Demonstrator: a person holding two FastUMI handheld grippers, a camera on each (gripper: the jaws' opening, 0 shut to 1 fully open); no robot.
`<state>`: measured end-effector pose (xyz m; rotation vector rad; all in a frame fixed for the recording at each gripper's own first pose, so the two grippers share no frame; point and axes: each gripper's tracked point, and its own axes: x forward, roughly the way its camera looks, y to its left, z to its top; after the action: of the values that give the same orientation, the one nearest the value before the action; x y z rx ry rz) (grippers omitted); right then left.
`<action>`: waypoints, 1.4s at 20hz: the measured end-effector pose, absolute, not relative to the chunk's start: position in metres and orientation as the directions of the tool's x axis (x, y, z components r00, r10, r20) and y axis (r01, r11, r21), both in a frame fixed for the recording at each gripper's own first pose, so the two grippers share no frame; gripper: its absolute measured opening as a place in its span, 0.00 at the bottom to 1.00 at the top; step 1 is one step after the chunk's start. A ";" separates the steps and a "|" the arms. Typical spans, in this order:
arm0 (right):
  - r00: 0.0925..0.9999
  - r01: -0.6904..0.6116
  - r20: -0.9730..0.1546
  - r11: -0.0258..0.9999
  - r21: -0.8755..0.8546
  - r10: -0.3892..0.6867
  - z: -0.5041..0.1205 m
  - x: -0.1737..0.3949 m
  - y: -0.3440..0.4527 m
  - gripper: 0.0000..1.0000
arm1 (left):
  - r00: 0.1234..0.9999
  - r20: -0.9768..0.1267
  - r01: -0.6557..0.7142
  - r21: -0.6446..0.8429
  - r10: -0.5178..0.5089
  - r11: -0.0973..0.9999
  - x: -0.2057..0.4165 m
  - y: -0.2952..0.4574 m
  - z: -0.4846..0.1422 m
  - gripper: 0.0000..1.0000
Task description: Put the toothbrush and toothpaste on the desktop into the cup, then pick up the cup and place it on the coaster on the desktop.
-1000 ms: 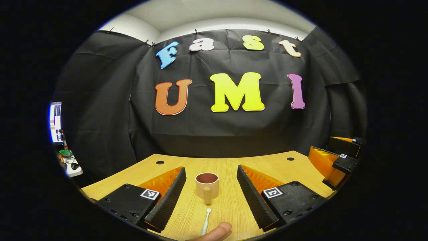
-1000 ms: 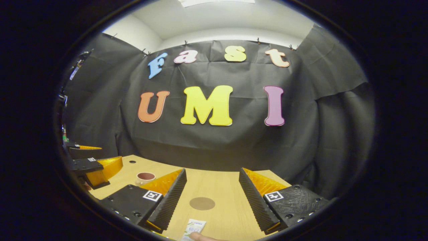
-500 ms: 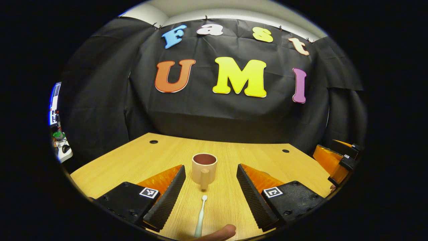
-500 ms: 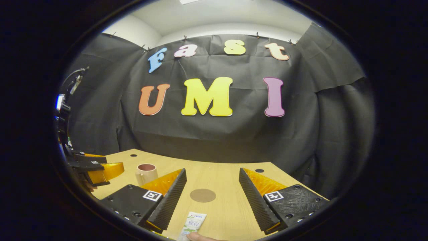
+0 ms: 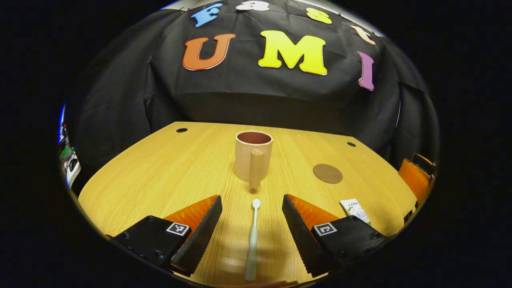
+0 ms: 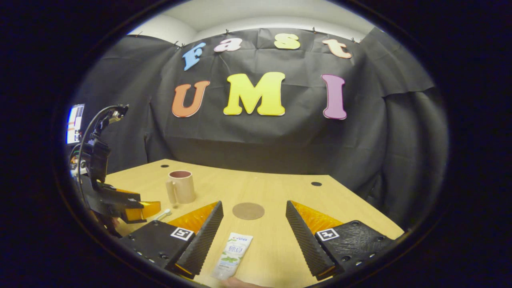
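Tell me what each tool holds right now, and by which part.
Nothing is held. The left tool is open around the toothbrush; the right tool is open over the toothpaste.

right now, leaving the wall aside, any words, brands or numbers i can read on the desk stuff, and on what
toothpaste tube: brand print and characters, too small and blurred to read.
square tags: black-and-white patterns, no words.
cup, toothbrush, coaster: no text visible.

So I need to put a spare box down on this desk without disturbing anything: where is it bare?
Bare: the desktop left of the cup, and the back strip behind the cup and coaster. Crowded: the near edge, with the toothbrush, toothpaste and both sets of open fingers.
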<state>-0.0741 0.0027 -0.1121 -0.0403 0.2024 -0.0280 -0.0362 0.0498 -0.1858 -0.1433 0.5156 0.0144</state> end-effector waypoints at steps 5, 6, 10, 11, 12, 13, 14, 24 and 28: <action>0.962 -0.005 -0.272 1.000 -0.026 -0.002 -0.139 -0.076 0.008 0.95 | 0.833 -0.553 -0.042 -0.109 -0.026 0.993 -0.040 0.045 -0.212 0.82; 0.960 -0.005 -0.279 1.000 -0.021 -0.001 -0.141 -0.076 0.008 0.95 | 0.832 -0.554 -0.047 -0.115 -0.025 0.992 -0.039 0.045 -0.213 0.78; 0.954 0.003 -0.299 1.000 -0.006 -0.004 -0.148 -0.076 0.006 0.96 | 0.830 -0.558 -0.048 -0.129 -0.032 0.991 -0.039 0.043 -0.217 0.63; 0.953 0.005 -0.303 1.000 -0.004 -0.006 -0.150 -0.076 0.006 0.97 | 0.820 -0.572 -0.054 -0.135 -0.033 0.989 -0.040 0.043 -0.220 0.58; 0.951 0.004 -0.310 1.000 0.001 -0.004 -0.152 -0.076 0.006 0.98 | 0.810 -0.585 -0.055 -0.140 -0.037 0.989 -0.042 0.041 -0.225 0.56; 0.948 0.001 -0.318 1.000 0.005 0.000 -0.155 -0.076 0.008 0.98 | 0.801 -0.597 -0.053 -0.143 -0.044 0.988 -0.044 0.039 -0.228 0.51; 0.946 0.000 -0.324 1.000 0.004 0.001 -0.157 -0.076 0.009 0.98 | 0.793 -0.607 -0.053 -0.148 -0.049 0.988 -0.044 0.039 -0.231 0.49; 0.914 -0.005 -0.407 1.000 -0.006 0.002 -0.187 -0.077 0.018 0.98 | 0.784 -0.620 -0.052 -0.121 -0.034 0.991 -0.047 0.045 -0.233 0.36; 0.890 -0.007 -0.456 1.000 0.007 0.010 -0.202 -0.083 0.025 0.95 | 0.778 -0.627 -0.052 -0.122 -0.036 0.991 -0.050 0.047 -0.233 0.13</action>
<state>-0.0832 0.0251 -0.2018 0.0054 0.4735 0.0086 -0.0499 0.0470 -0.2332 -0.1349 0.6793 0.0085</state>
